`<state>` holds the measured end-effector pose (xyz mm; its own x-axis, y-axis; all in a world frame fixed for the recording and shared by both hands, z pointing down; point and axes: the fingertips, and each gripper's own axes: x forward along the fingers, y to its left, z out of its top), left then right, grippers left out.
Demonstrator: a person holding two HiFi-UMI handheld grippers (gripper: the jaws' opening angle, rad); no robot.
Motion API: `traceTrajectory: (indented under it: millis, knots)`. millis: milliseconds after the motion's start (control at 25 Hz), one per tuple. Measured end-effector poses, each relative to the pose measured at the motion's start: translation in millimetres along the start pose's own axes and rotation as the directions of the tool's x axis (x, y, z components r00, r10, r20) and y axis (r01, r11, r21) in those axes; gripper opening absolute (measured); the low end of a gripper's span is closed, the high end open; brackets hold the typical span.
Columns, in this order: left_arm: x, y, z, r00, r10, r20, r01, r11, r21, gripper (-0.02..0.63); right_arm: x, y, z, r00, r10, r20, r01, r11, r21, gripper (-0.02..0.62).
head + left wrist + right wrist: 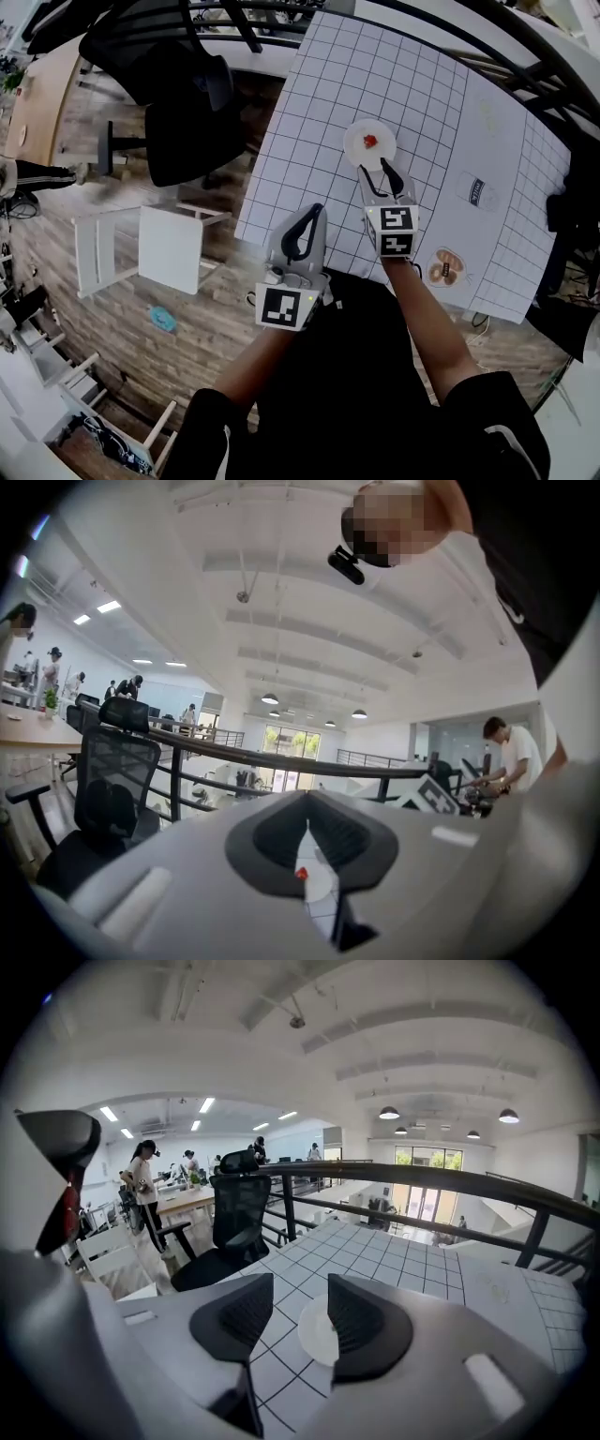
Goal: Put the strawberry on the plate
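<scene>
All 3 views are bright and evenly lit, with round ceiling lamps (389,1112) and strip lights (110,606) glowing overhead, while daylight at the far windows (291,742) blows out almost to white. Fisheye distortion bends the railing (422,1177) and the gridded table (319,122) into curves, and both gripper views darken to black at their corners. Shadows on the table are faint and soft-edged, glare is slight, and the grey body of the left gripper (307,803) close to its lens is a smooth, unfocused mass, as is that of the right gripper (300,1312).
</scene>
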<state>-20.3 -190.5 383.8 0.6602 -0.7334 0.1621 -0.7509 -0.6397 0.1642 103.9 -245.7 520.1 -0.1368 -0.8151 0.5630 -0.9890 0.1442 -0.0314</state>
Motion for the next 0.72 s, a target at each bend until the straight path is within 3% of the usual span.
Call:
traceTrajectory:
  millis: [160, 480, 720]
  knots:
    - [-17, -6, 9, 0.999, -0.033, 0.015, 0.033, 0.999, 0.006, 0.009, -46, 13, 9, 0.999, -0.019, 0.048, 0.016, 0.998, 0.063, 0.159]
    - [-35, -32, 37, 0.989, -0.131, 0.069, 0.130, 0.991, 0.017, 0.009, -131, -1, 43, 0.971, -0.174, 0.163, 0.151, 0.978, 0.142, 0.001]
    - [-46, -60, 47, 0.966, -0.250, 0.059, 0.245, 0.966, 0.087, 0.009, -189, 10, 68, 0.954, -0.187, 0.234, 0.119, 0.954, 0.276, -0.002]
